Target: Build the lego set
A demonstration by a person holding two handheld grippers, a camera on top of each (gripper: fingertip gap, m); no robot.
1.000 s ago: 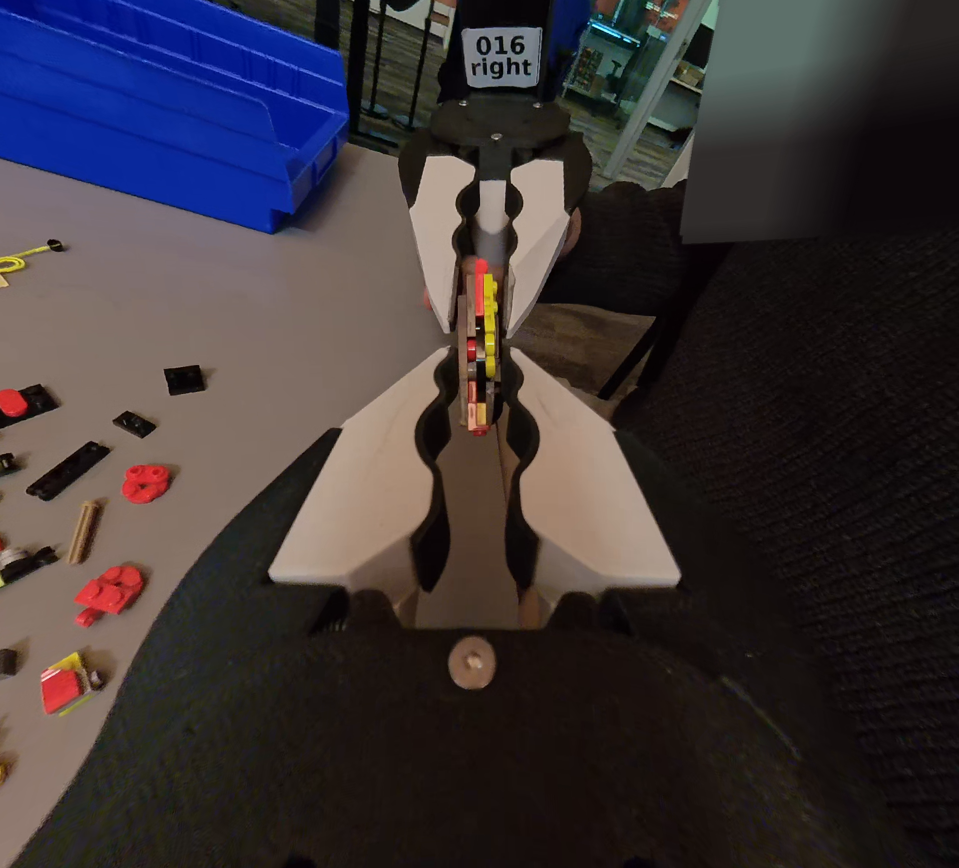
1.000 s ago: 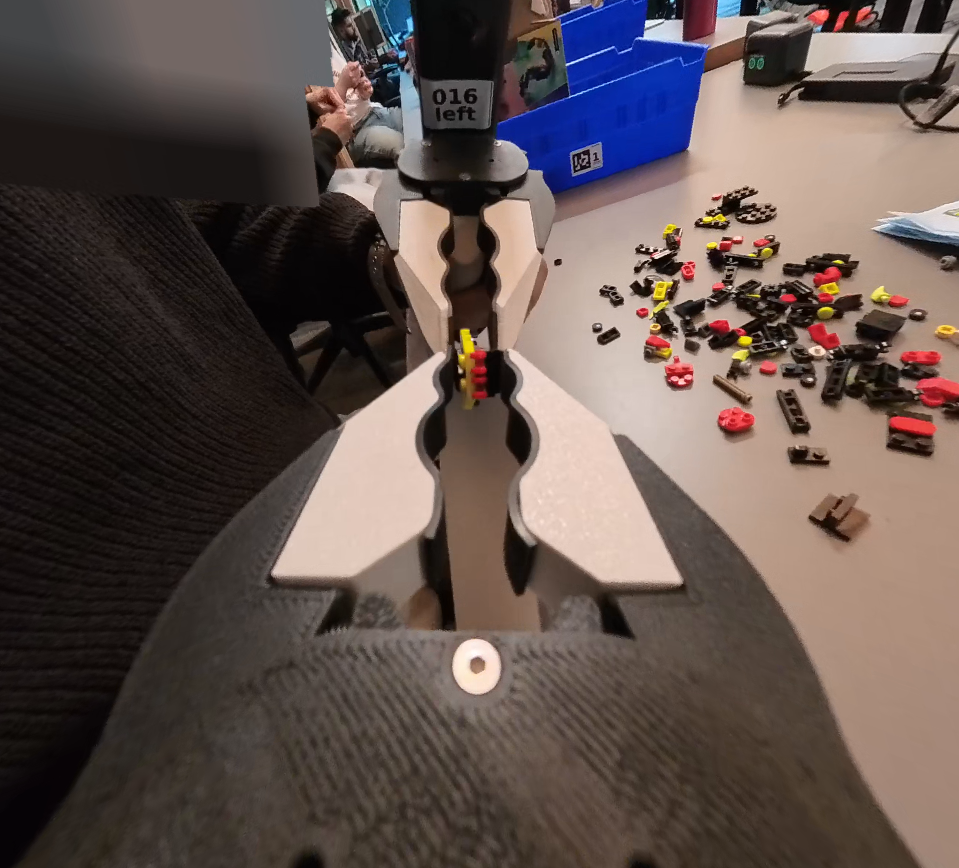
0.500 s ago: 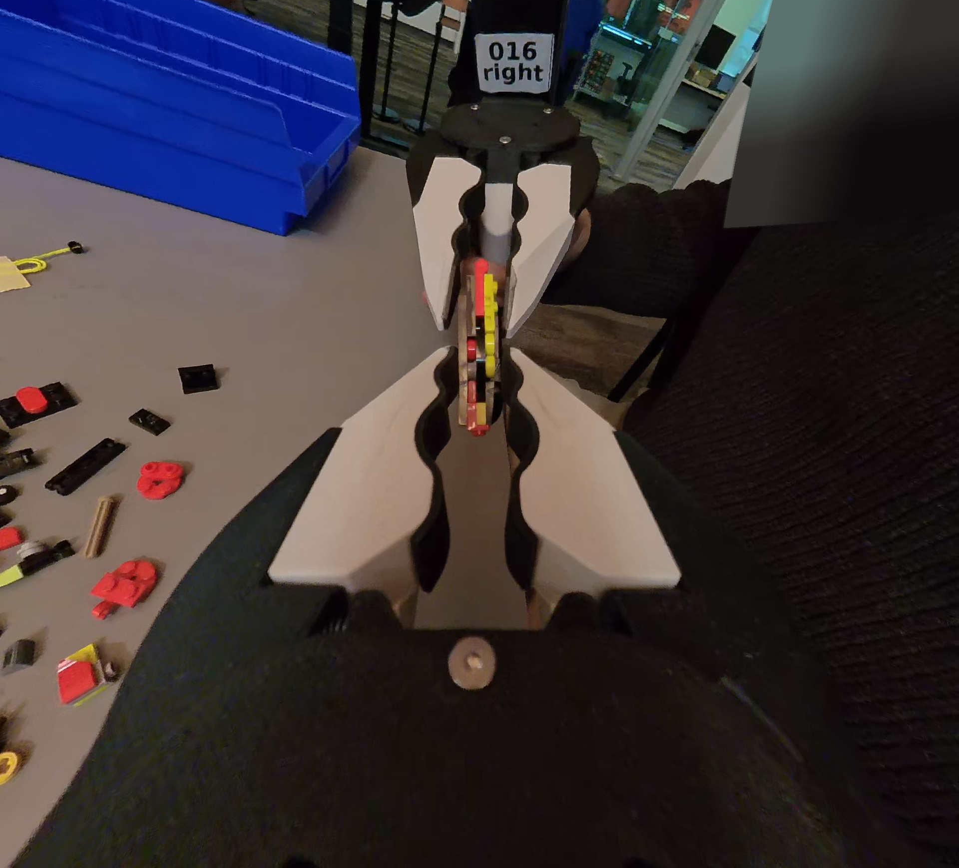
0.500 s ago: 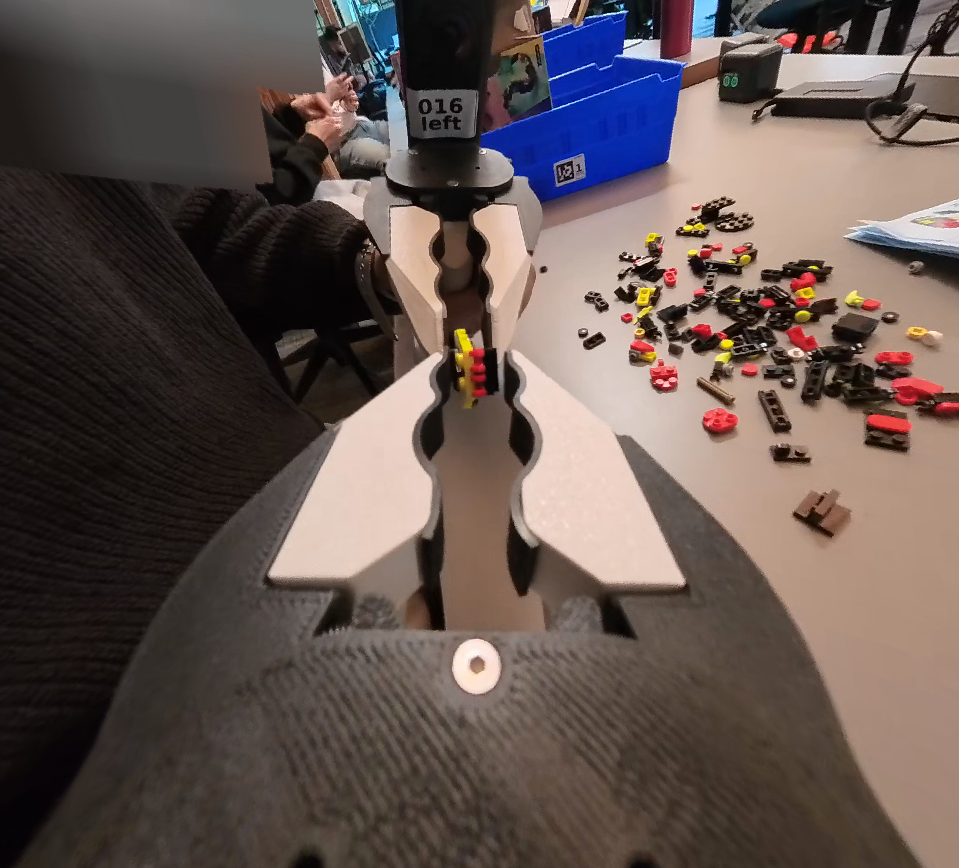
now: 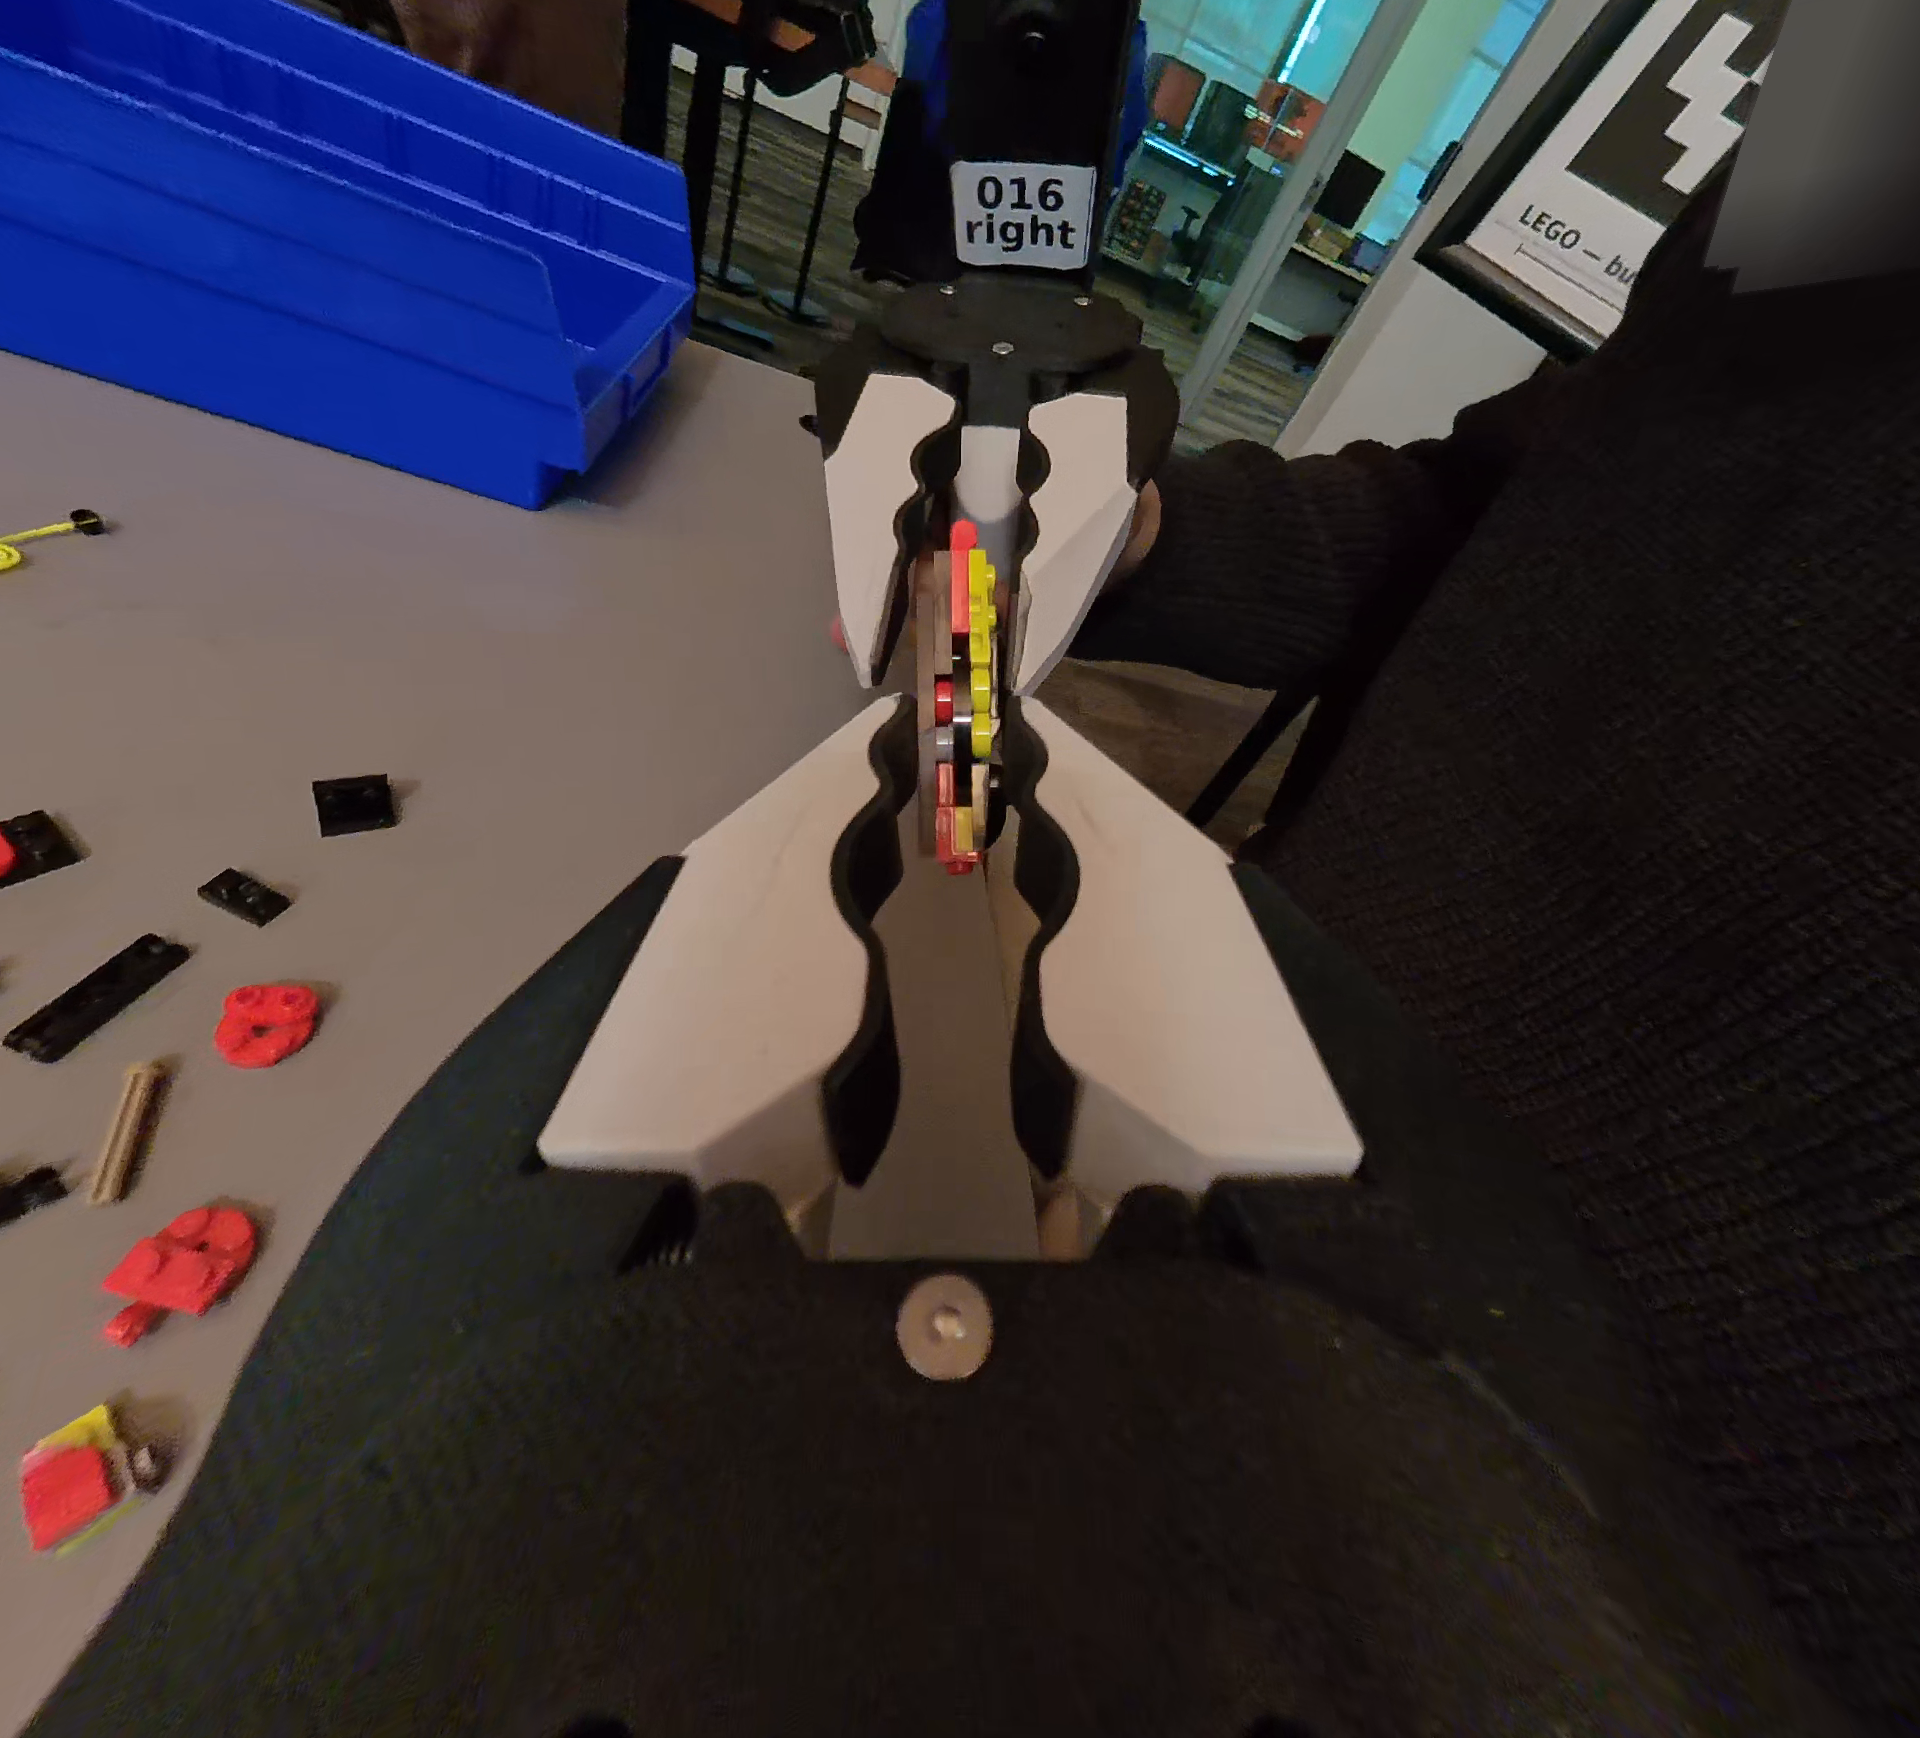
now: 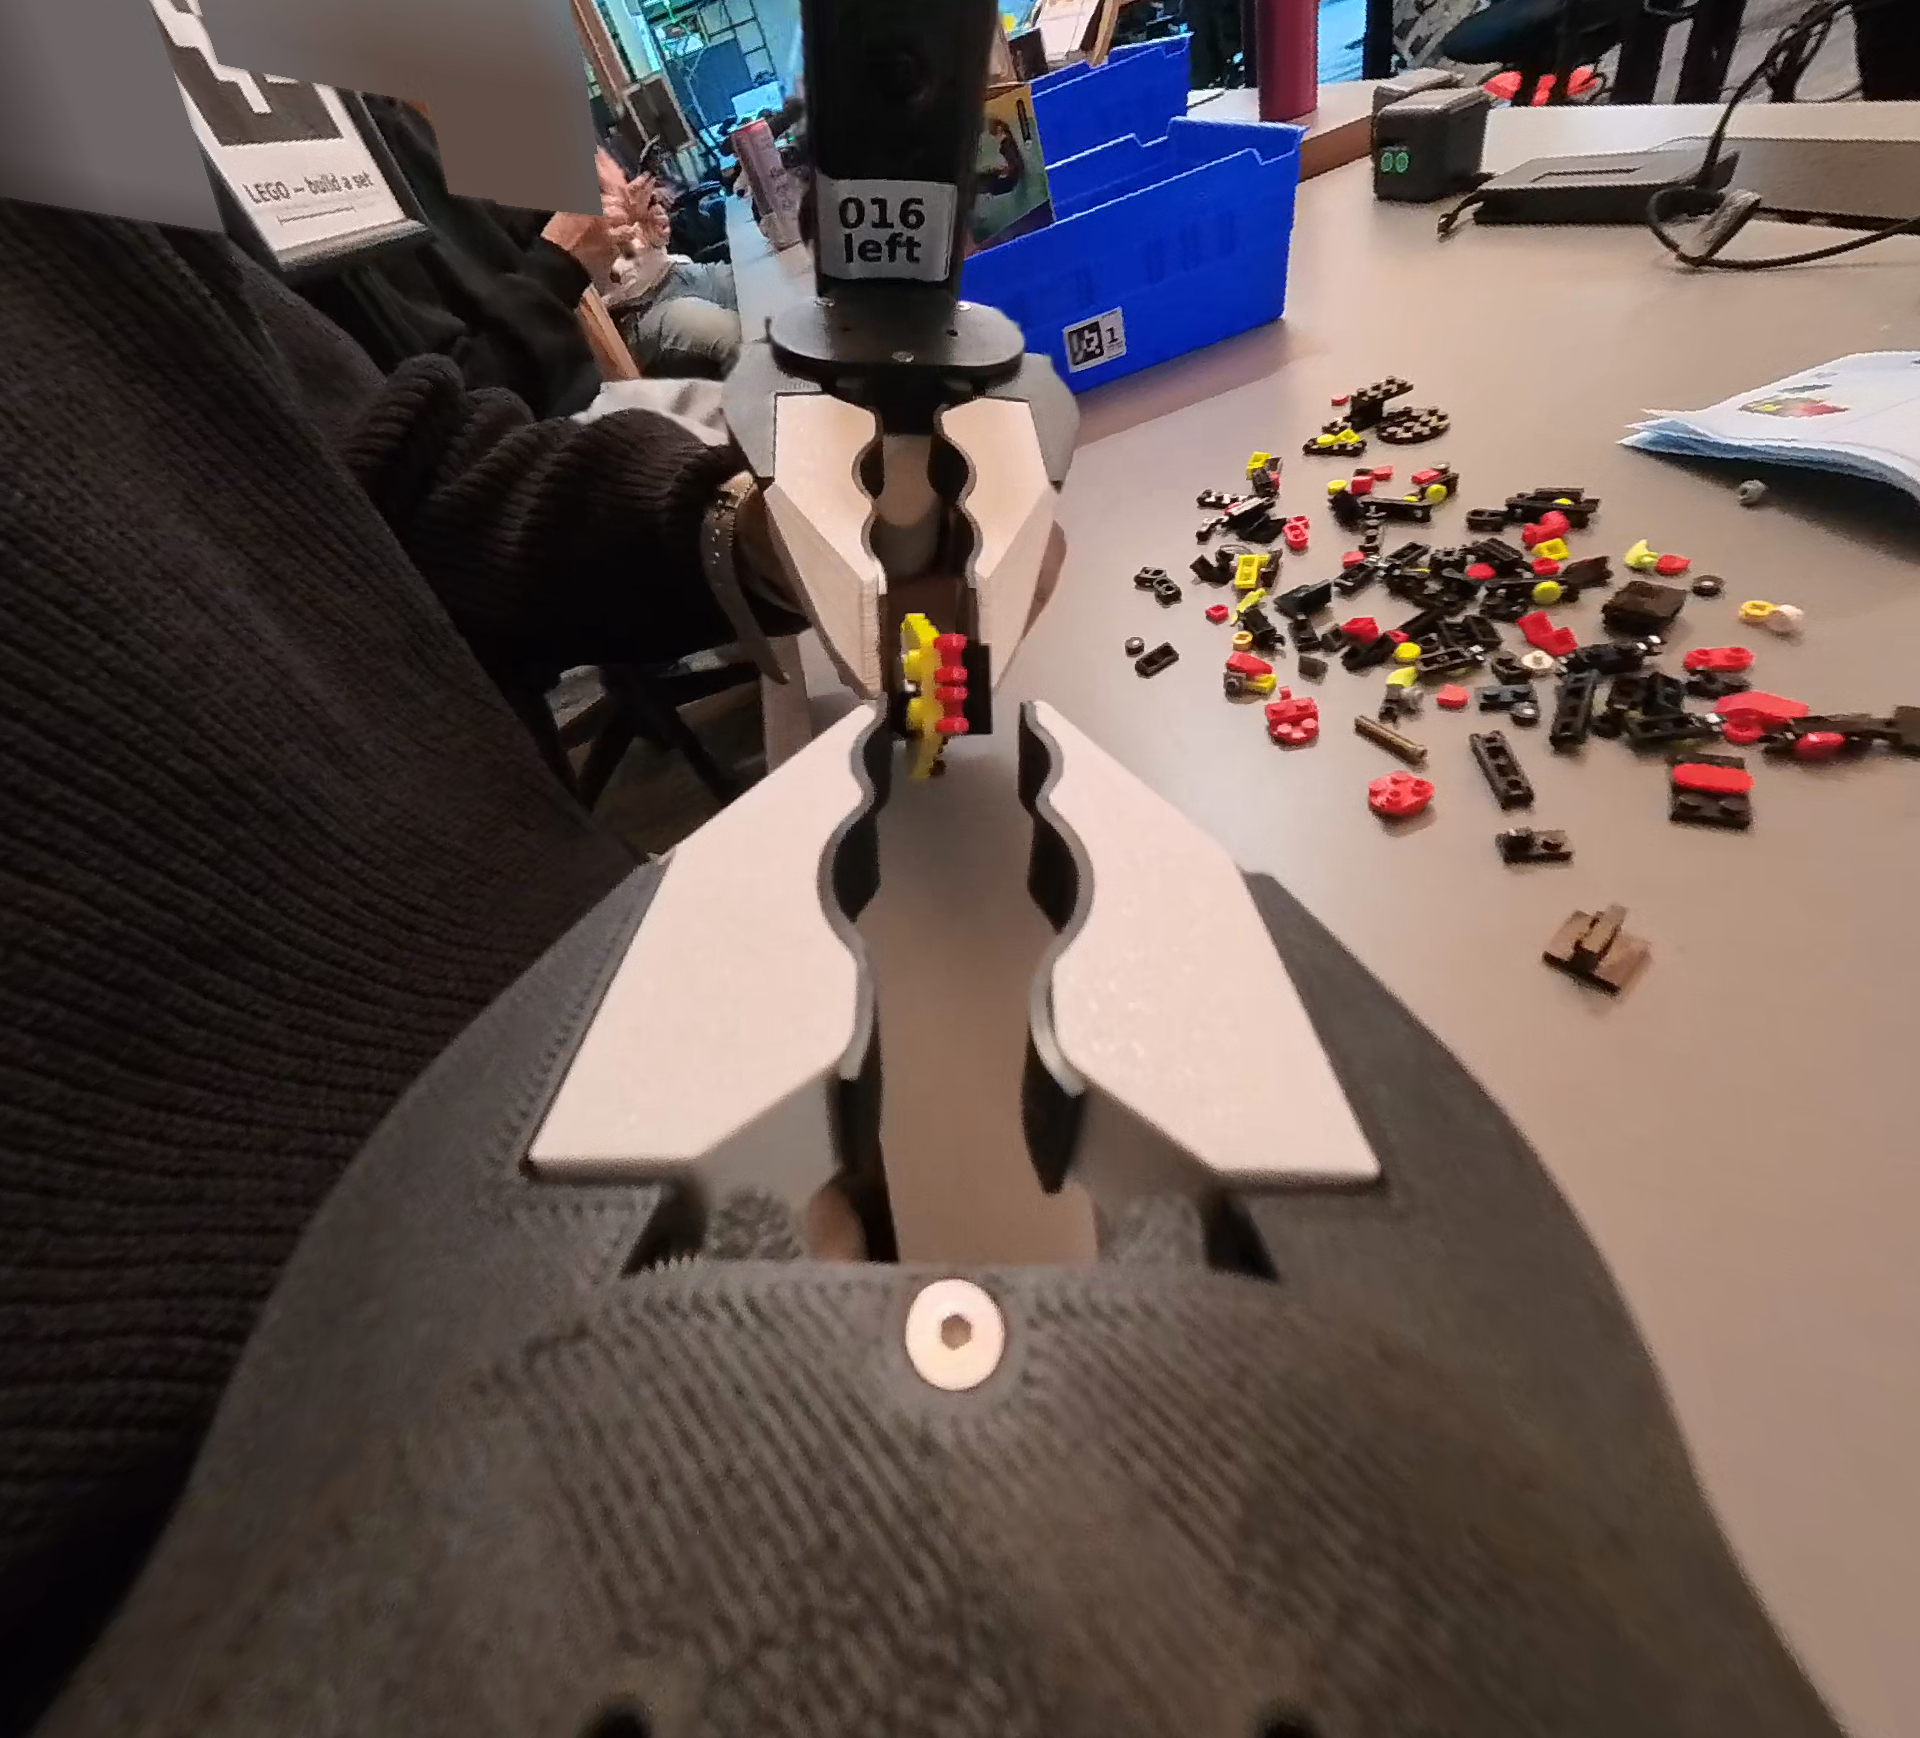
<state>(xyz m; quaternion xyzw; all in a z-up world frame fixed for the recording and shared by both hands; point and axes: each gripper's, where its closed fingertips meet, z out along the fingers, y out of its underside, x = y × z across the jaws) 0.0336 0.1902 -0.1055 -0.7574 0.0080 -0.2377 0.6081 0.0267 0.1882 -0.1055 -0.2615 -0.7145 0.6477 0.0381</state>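
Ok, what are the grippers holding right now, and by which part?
A small red, yellow and black lego assembly, edge-on. The left gripper pinches one end; the right gripper straddles the other end, grip unclear.

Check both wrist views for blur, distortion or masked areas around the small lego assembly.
Left wrist view: lego assembly sharp; loose pieces at the left edge smeared; grey mask top right. Right wrist view: assembly sharp, grey mask top left, wide-angle curving of the table.

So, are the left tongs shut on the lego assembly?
Shut: the right wrist view shows the left tongs pressing both sides of the lego assembly, no gap.
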